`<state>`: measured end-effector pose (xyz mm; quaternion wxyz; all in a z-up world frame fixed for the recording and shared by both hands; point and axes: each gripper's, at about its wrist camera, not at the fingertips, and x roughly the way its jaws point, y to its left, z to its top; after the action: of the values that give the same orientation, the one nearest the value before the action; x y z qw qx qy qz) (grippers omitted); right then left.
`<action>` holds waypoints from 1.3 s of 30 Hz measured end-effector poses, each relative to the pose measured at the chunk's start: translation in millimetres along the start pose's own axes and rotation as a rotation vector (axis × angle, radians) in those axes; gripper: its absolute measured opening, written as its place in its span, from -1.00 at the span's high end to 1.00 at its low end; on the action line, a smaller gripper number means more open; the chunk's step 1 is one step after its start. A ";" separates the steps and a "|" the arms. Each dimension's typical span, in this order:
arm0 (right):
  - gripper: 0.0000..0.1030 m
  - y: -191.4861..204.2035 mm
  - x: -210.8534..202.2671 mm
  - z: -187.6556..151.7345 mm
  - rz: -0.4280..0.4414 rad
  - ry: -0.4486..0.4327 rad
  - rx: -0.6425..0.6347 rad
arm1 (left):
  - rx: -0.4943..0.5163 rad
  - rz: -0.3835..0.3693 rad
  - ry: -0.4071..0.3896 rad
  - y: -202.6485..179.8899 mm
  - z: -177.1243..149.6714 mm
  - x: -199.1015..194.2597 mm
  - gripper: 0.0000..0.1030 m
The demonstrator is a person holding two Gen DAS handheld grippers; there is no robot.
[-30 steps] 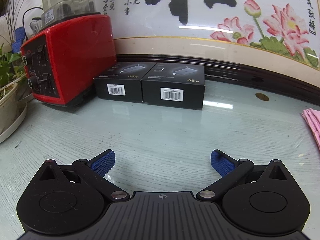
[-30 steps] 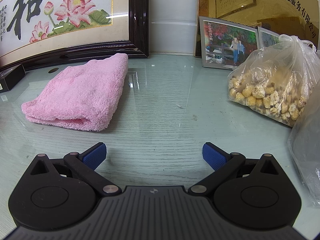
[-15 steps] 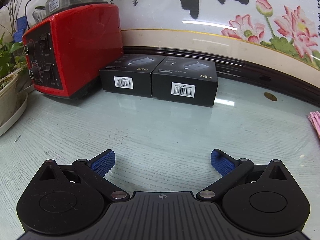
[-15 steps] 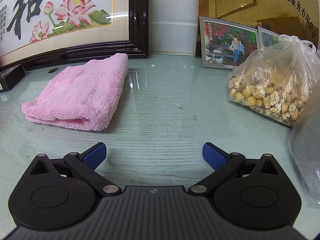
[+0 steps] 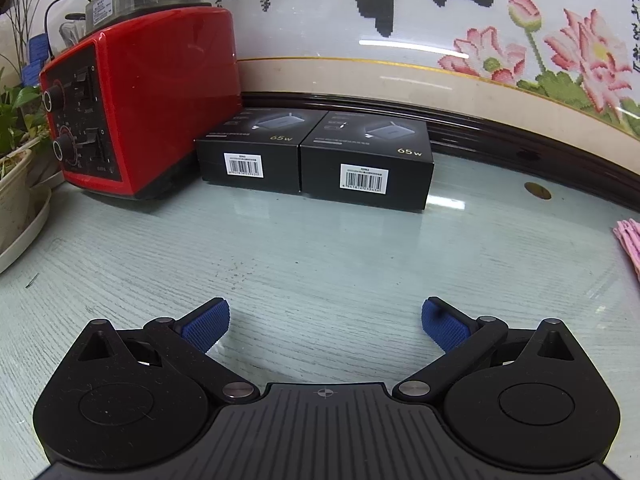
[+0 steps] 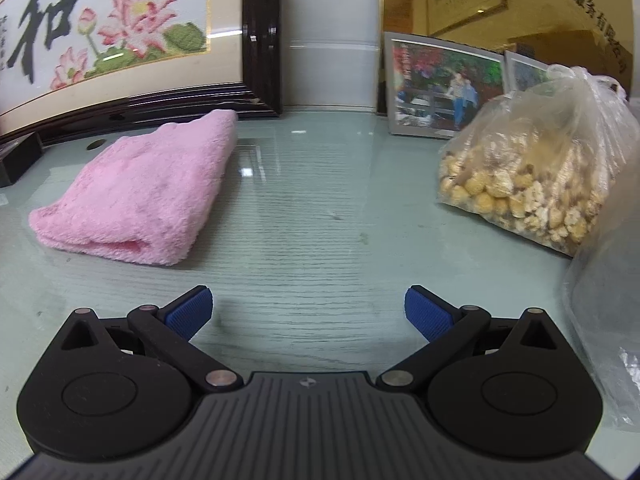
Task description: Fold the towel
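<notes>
The clear plastic bag [image 6: 532,164] is sitting at two o'clock in the right wrist view, holding pale puffed snack pieces; the folded pink towel [image 6: 140,192] is lying on the counter [image 6: 320,240] at ten o'clock, well apart from the right hand-held gripper [image 6: 308,312], whose blue fingers are standing spread and holding nothing; the left view is showing only the towel's edge at three o'clock, plus two black boxes [image 5: 316,156] and a red appliance [image 5: 140,104]; the left hand-held gripper [image 5: 325,326] is spread too.
</notes>
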<state>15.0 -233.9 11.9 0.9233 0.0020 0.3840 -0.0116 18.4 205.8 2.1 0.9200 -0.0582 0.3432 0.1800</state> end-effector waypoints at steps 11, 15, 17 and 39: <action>-1.00 -45.0 9.2 13.4 -0.061 0.015 0.105 | 0.007 -0.008 0.001 1.1 0.9 1.9 -1.00; -0.99 -49.9 12.0 12.2 -0.066 0.014 0.042 | 0.011 -0.013 0.000 1.7 0.7 1.9 -1.00; -1.00 -54.0 11.5 11.9 -0.045 0.009 0.037 | 0.014 -0.018 0.000 2.2 0.9 2.0 -1.00; -1.00 -56.6 12.0 13.1 -0.016 0.016 0.025 | 0.046 -0.058 0.000 6.5 -0.1 1.5 -1.00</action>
<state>31.4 -290.9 12.8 0.9200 0.0103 0.3910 -0.0239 16.9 212.2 1.1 0.9260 -0.0467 0.3453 0.1453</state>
